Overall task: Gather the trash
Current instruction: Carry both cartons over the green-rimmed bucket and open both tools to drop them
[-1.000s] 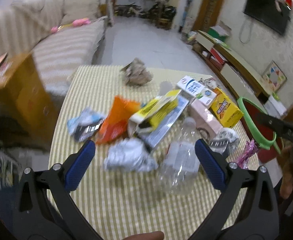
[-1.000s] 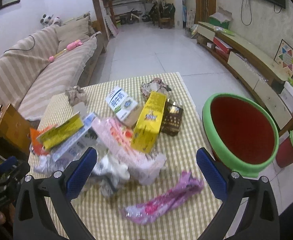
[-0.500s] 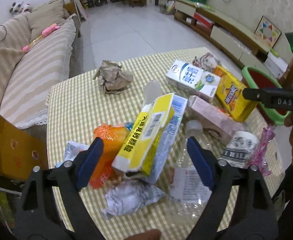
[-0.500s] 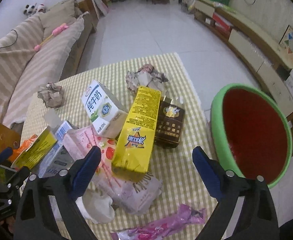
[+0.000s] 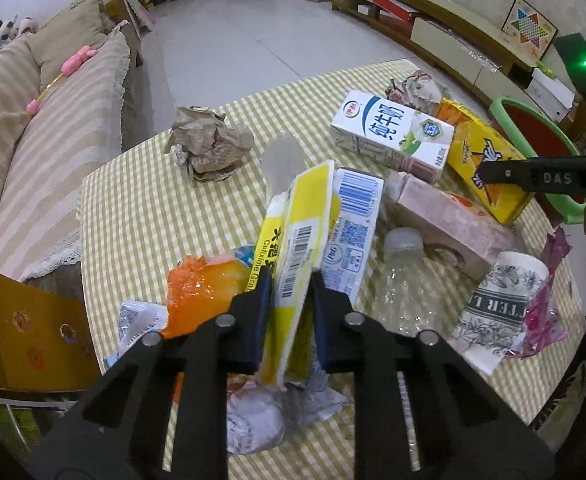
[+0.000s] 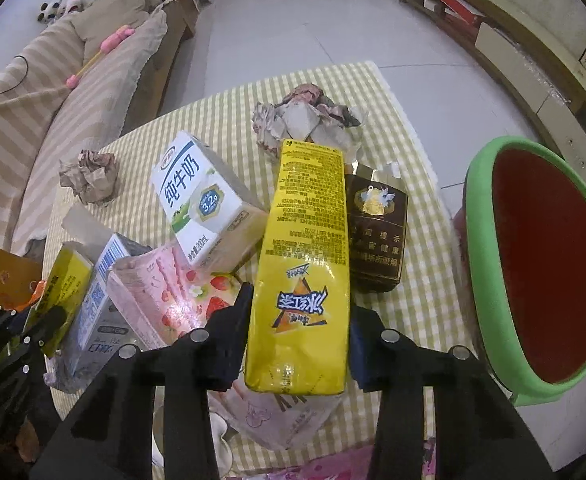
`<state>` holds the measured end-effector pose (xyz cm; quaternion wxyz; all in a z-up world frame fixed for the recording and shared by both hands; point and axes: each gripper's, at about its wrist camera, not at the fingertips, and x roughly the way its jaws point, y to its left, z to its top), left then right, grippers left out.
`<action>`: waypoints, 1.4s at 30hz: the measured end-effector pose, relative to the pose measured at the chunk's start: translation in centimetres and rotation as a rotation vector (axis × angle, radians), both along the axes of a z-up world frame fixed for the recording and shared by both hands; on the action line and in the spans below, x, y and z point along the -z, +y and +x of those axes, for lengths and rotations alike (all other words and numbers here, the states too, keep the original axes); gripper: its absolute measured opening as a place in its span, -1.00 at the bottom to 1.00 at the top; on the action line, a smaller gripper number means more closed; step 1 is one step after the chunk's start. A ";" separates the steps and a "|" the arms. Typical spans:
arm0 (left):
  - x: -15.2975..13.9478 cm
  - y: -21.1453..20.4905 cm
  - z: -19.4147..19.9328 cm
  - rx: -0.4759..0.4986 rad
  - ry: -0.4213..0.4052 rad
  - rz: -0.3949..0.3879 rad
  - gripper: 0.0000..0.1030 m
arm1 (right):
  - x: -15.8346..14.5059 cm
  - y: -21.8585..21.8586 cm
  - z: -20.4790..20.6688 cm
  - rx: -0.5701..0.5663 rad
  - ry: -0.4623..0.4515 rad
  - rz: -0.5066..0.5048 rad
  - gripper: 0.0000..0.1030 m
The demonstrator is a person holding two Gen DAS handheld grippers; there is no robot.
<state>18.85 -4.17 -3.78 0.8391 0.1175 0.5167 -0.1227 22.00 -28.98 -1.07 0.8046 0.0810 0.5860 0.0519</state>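
At the lower centre of the left wrist view our left gripper (image 5: 291,300) has just been closing and now pinches the flattened yellow-and-white cardboard carton (image 5: 299,248) by its thin near edge; it looks light and crushable, so we judge a grip across the flat faces safest. In the right wrist view our right gripper (image 6: 297,332) has just been closing too, clasping the tall yellow iced-tea carton (image 6: 305,264) across its lower sides; stiff, glossy, perhaps slippery. The red bin with green rim (image 6: 481,216) waits at right
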 end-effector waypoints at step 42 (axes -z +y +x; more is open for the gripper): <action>-9.9 -21.7 1.2 0.205 -0.062 -0.456 -0.71 | -10.9 -20.2 -8.2 0.297 -0.261 -0.024 -0.26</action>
